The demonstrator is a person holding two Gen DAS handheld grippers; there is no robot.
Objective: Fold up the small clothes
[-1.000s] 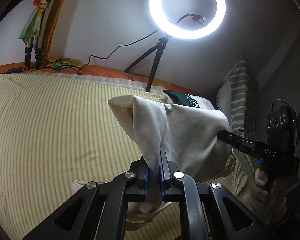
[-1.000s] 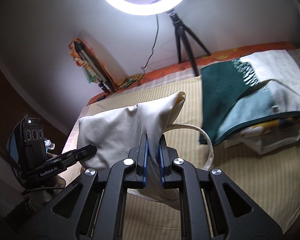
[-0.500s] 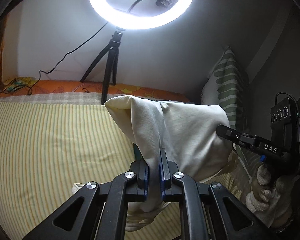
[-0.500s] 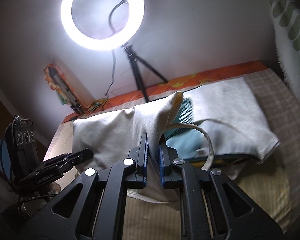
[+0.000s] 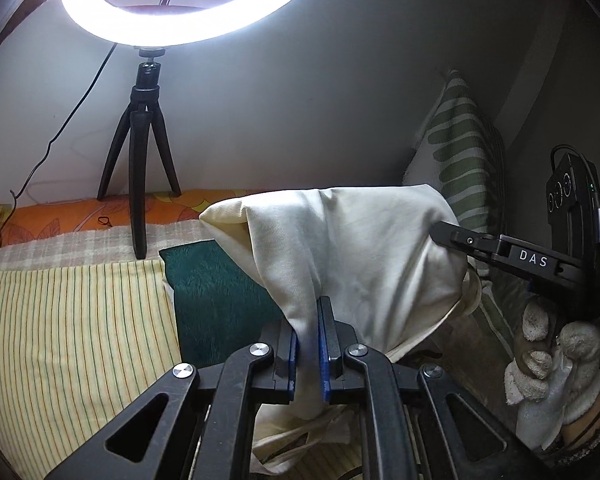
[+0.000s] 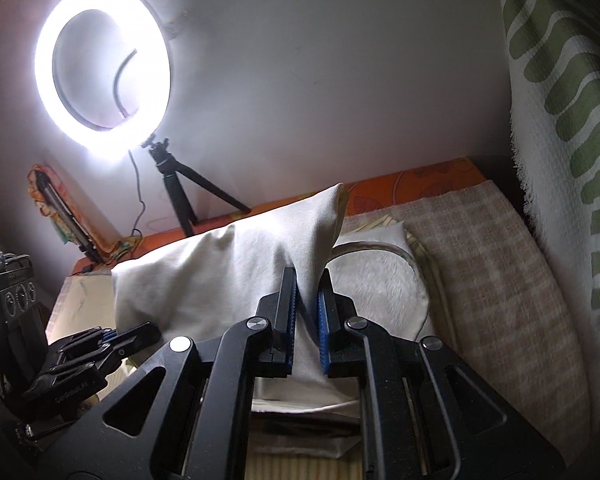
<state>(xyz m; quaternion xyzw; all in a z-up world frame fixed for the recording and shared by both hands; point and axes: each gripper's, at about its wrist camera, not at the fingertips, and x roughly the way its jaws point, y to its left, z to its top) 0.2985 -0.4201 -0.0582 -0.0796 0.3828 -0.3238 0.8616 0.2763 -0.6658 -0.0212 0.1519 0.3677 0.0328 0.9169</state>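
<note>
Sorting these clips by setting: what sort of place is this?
Probably a bedroom at home: a striped bedsheet covers a bed against the wall, a leaf-patterned pillow leans in the corner, and a ring light stands behind.

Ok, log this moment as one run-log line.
left gripper: shut on cream cloth bag | right gripper: shut on cream cloth bag | bag: held up, spread between both | below: dark green towel

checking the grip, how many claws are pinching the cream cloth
2. The left claw pinches one end of the cream cloth, the right claw pinches the other; it hangs between them.
</note>
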